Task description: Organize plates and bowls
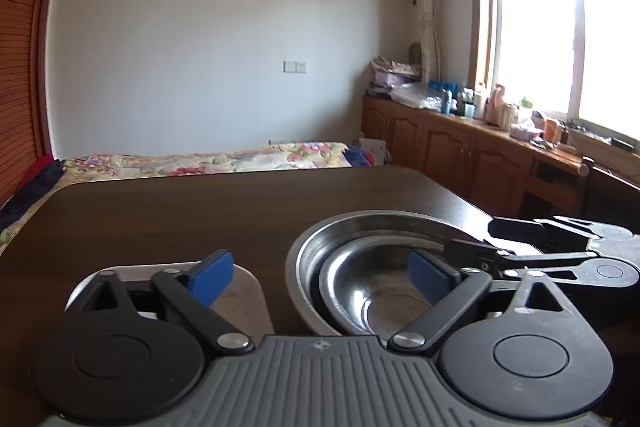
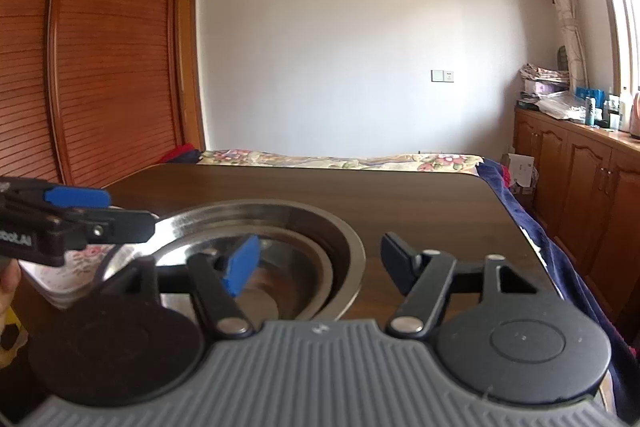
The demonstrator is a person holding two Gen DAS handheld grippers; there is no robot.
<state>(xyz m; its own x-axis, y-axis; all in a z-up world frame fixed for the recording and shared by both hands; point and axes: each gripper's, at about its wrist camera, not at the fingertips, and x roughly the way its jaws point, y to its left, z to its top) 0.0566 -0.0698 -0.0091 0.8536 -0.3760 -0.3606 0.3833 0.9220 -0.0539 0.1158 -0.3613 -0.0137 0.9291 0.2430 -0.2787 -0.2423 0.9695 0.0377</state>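
Observation:
Two steel bowls sit nested on the dark wooden table (image 1: 160, 219): a large bowl (image 1: 360, 225) with a smaller bowl (image 1: 372, 291) inside it. My left gripper (image 1: 320, 279) is open and straddles the large bowl's left rim, its right pad over the inner bowl. A pale rounded-square plate (image 1: 244, 291) lies under its left finger and shows a floral print (image 2: 72, 267) in the right wrist view. My right gripper (image 2: 320, 263) is open across the right rim of the large bowl (image 2: 344, 239). It shows at the right (image 1: 480, 239) in the left wrist view.
The left gripper (image 2: 116, 215) and a hand (image 2: 8, 283) show at the left. A bed with a floral cover (image 1: 208, 161) lies behind the table's far edge. Wooden cabinets (image 1: 452, 151) with clutter line the right wall under a window. A slatted wardrobe (image 2: 100, 67) stands left.

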